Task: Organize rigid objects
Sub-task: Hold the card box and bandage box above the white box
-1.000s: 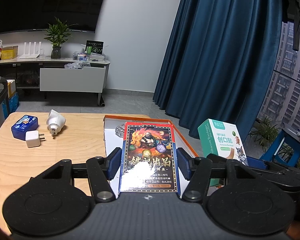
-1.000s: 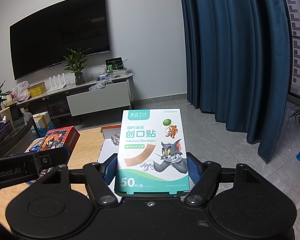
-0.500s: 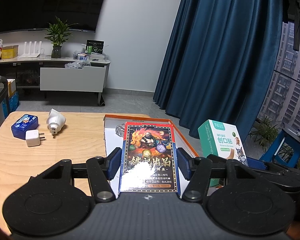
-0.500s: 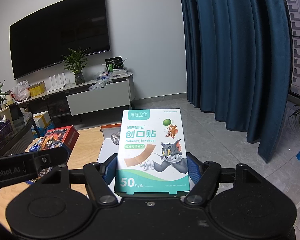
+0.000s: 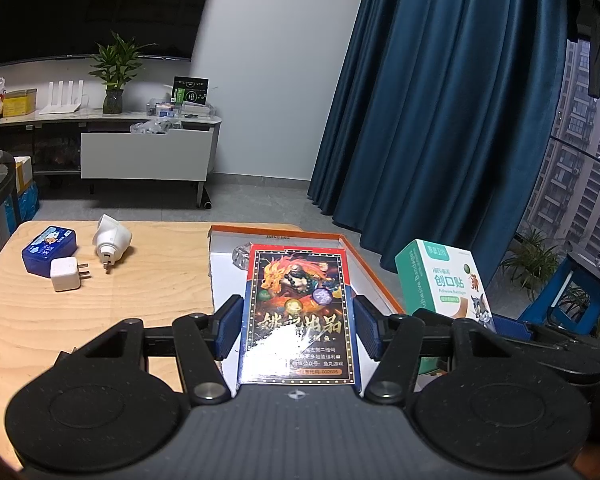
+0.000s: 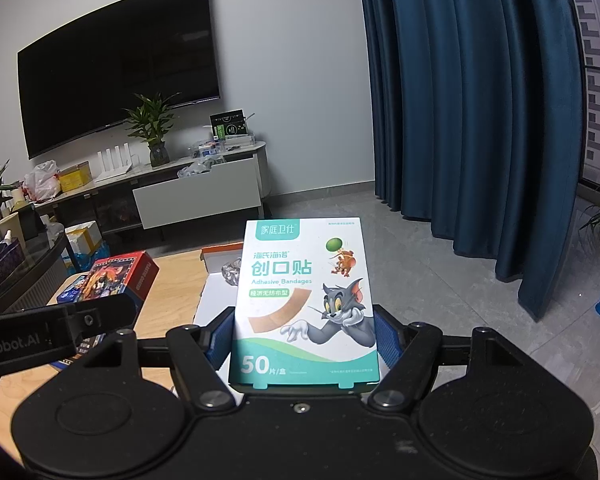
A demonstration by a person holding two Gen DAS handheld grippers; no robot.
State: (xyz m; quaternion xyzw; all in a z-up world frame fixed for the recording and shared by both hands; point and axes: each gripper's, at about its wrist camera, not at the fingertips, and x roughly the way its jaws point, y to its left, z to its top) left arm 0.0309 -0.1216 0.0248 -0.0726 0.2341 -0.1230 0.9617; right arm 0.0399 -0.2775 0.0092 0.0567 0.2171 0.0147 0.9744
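Note:
My left gripper (image 5: 298, 328) is shut on a red and black card box (image 5: 300, 304) with a dragon picture, held above the open tray (image 5: 276, 236). My right gripper (image 6: 304, 340) is shut on a white and teal adhesive bandage box (image 6: 304, 300) with a cartoon cat. The bandage box (image 5: 444, 280) shows at the right of the left wrist view. In the right wrist view the card box (image 6: 116, 280) sits at the left. The tray (image 6: 220, 249) is white inside with an orange rim and lies on the wooden table (image 5: 140, 292).
On the table's far left lie a blue tin (image 5: 50, 250), a white charger (image 5: 66, 280) and a white plug adapter (image 5: 112, 238). A crumpled clear item (image 6: 232, 272) lies in the tray. Dark blue curtains (image 5: 440, 120) hang at the right; a TV cabinet (image 5: 140, 156) stands behind.

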